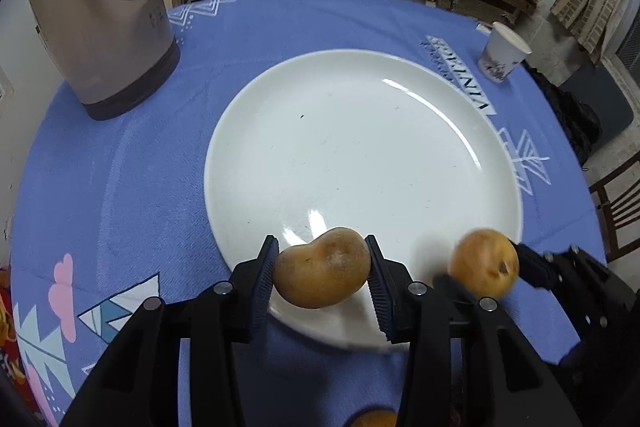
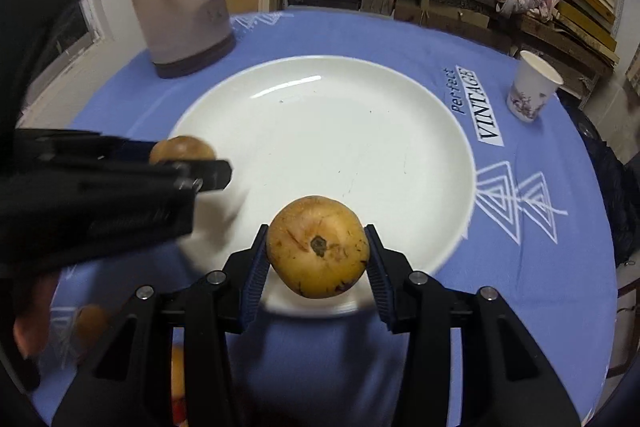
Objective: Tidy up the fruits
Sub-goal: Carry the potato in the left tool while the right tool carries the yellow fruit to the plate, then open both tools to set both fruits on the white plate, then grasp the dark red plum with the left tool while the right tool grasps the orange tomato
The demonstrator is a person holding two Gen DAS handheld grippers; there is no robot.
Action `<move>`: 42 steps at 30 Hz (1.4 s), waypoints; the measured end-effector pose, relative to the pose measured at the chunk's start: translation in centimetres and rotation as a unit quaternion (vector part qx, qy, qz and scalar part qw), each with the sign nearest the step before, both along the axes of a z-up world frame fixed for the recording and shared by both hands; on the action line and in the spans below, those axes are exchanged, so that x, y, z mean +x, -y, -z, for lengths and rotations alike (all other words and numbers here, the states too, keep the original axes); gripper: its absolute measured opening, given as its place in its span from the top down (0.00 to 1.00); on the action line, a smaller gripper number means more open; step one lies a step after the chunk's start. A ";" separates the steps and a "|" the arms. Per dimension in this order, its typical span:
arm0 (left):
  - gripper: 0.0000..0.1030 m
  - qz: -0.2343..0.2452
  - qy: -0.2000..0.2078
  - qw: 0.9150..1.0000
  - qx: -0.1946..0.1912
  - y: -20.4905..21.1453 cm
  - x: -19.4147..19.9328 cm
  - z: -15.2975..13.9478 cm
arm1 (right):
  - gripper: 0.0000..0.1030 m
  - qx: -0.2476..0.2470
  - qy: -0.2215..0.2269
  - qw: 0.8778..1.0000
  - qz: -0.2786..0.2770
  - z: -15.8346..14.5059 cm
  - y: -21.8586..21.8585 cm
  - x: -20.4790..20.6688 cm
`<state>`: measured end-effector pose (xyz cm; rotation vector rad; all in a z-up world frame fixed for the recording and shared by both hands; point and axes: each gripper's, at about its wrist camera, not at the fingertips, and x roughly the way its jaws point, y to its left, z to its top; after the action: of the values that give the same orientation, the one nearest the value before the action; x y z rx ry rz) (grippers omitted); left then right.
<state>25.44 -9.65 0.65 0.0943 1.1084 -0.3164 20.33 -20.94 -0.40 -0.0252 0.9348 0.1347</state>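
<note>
A large white plate (image 1: pixel 360 131) lies on the blue tablecloth and holds nothing; it also shows in the right wrist view (image 2: pixel 328 131). My left gripper (image 1: pixel 322 277) is shut on a yellow-brown fruit (image 1: pixel 322 273) above the plate's near rim. My right gripper (image 2: pixel 316 259) is shut on a rounder yellow-brown fruit (image 2: pixel 318 247) above the plate's near rim. In the left wrist view the right gripper's fruit (image 1: pixel 484 263) hangs at the right. In the right wrist view the left gripper's fruit (image 2: pixel 182 149) hangs at the left.
A beige thermos jug (image 1: pixel 100 27) stands at the back left. A paper cup (image 1: pixel 502 55) stands at the back right. More fruit (image 2: pixel 90 323) lies on the cloth at the near left, and another piece (image 1: pixel 374 419) lies under my left gripper. Shelves of wood stand behind.
</note>
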 end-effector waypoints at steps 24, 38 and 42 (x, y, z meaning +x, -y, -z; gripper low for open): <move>0.22 0.000 0.070 0.997 0.013 -2.1 -5.3 -4.1 | 0.06 -0.021 0.076 0.997 0.013 -4.3 0.4 -7.1; 0.14 0.012 0.104 0.994 0.014 -5.6 -19.1 -2.8 | 0.04 0.054 0.061 0.997 0.012 -3.3 1.2 -21.6; 0.13 0.024 0.103 0.994 0.027 -6.5 -22.0 -2.3 | 0.04 0.072 0.041 0.997 0.000 -2.4 1.0 -24.3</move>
<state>3.47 -3.10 2.91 0.1985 0.9110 -0.3121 -3.92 -21.93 1.99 0.1027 0.8414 0.1990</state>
